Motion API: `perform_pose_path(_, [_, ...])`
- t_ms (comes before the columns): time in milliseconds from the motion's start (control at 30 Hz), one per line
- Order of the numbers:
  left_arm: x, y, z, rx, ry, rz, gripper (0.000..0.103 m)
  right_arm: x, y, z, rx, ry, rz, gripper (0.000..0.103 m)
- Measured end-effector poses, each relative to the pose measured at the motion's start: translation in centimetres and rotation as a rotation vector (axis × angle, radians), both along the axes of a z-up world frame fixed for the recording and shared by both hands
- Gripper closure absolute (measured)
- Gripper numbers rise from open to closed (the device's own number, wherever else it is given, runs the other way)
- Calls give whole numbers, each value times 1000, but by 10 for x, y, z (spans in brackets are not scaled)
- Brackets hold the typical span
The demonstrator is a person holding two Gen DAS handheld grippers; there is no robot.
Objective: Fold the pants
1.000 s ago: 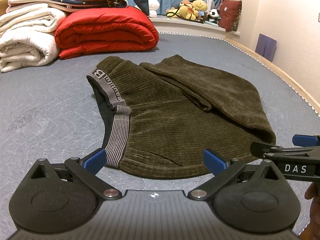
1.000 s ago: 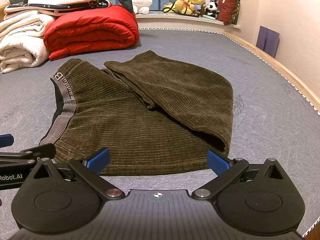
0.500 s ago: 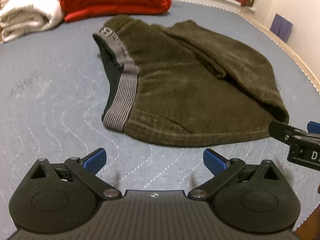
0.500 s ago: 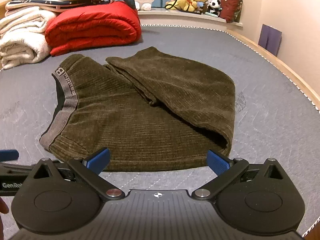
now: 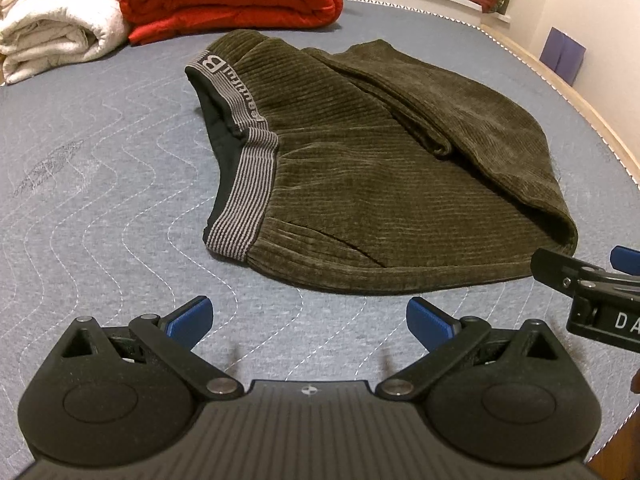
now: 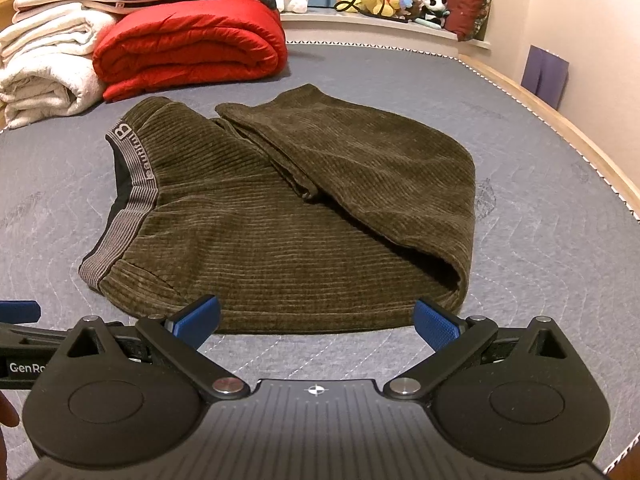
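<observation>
Across the whole frame in both wrist views spreads a grey quilted mattress cover (image 5: 100, 184), stitched in pale wavy lines, and at its centre lie the olive corduroy pants (image 6: 280, 220). They are already doubled: the legs have been brought back over the seat, leaving a rounded fold at the right of the frame and a roughly square, thick bundle. One more fold, I judge, would finish the job; the leg layer sits slanted, so squaring it may be needed too.

In the upper left of the frame are a rolled red quilt (image 6: 192, 44), puffy and smooth, and a stack of white towels (image 5: 52, 28), nubbly and soft.

The pants' ribbed pile runs in fine cords; the grey striped elastic waistband (image 5: 248, 196) curves along the left edge, with black lining showing inside.

At the bottom of each view, the left gripper (image 5: 308, 320) and right gripper (image 6: 316, 320) hover just short of the near hem, blue pads spread wide, holding nothing.
</observation>
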State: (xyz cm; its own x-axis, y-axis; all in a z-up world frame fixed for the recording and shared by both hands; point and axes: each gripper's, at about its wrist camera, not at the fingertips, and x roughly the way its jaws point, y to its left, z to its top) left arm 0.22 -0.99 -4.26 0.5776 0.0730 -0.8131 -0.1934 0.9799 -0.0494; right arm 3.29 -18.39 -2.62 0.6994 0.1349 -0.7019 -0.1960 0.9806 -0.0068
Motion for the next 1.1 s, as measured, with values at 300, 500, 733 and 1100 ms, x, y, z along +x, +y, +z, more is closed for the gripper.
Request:
perform_pose_path(300, [10, 63, 49, -170, -175, 69, 72, -1, 1, 5, 23, -33, 15, 31])
perform_pose_path(500, [39, 117, 74, -293, -222, 60, 84, 0, 11, 10, 49, -58, 78, 59])
perform_pose_path(733, [83, 149, 1, -329, -85, 16, 80, 9, 46, -2, 5, -50, 246, 46])
perform_pose_path(1100, [120, 171, -64, -448, -65, 60, 46, 33, 98, -55, -137, 53, 438, 27])
